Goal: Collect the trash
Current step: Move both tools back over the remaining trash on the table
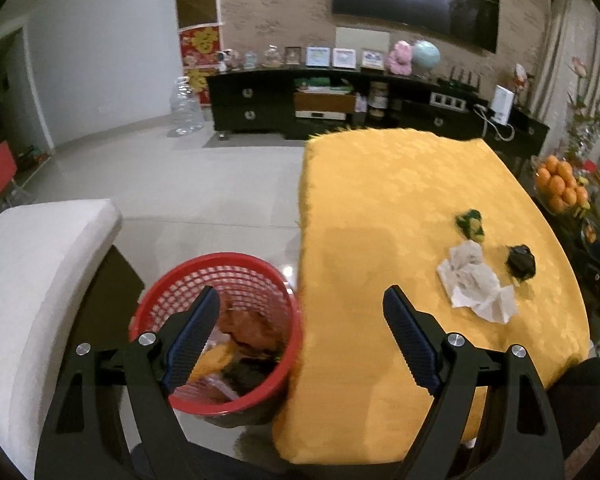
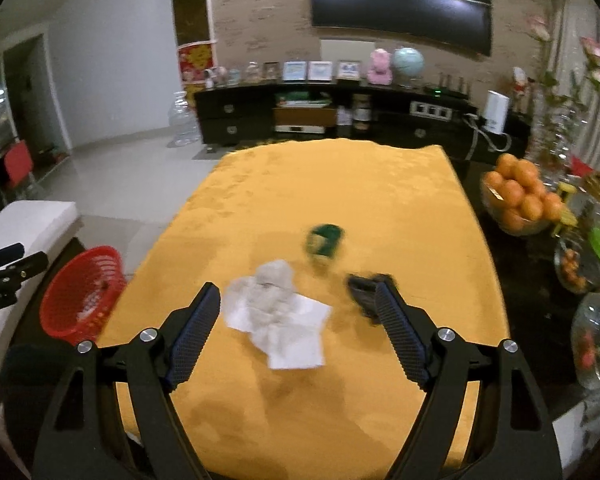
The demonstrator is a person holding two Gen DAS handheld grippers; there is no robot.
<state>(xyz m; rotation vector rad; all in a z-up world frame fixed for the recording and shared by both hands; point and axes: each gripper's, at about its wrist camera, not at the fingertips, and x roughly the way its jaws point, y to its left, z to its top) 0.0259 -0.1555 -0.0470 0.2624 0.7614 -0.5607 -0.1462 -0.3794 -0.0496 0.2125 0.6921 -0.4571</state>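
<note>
My left hand-held gripper [image 1: 300, 312] is spread wide with nothing between its jaws. Its left finger [image 1: 192, 340] hangs over the red basket [image 1: 180, 280], which holds wrappers and stands on the floor against the yellow counter [image 1: 380, 200]. On the counter lie a crumpled tissue [image 1: 476, 284], a green wrapper [image 1: 470, 222] and a black wrapper [image 1: 521, 261].

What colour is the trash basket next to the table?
Red, a mesh basket; clearest in the left wrist view.
</note>
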